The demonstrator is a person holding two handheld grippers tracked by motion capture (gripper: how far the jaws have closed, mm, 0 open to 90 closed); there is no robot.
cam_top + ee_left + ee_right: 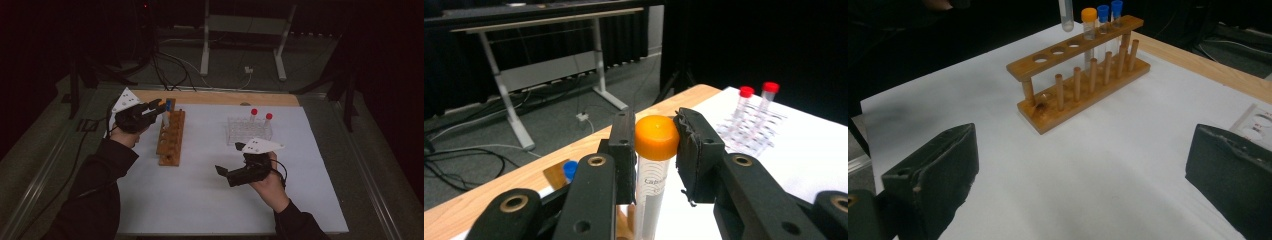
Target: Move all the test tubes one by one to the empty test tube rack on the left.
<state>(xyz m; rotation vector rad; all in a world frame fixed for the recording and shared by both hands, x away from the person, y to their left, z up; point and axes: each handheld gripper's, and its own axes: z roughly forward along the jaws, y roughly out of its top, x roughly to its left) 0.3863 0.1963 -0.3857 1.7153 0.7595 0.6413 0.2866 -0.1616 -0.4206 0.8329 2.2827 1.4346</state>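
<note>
Left gripper (656,150) clamped on orange-capped tube (655,165), held above wooden rack (170,137), 10 o'clock on white mat (210,200). Right gripper (1083,185) spread wide, empty, 5 o'clock of rack.

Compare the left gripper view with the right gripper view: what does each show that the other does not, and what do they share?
Left gripper view: the left gripper shut on the held tube at its orange cap, and two red-capped tubes in a clear rack.
Right gripper view: the right gripper, jaws wide open with nothing between them, and the whole wooden rack holding one orange-capped tube and two blue-capped tubes.
Shared: the white sheet, the wooden table edge and the held tube.
</note>
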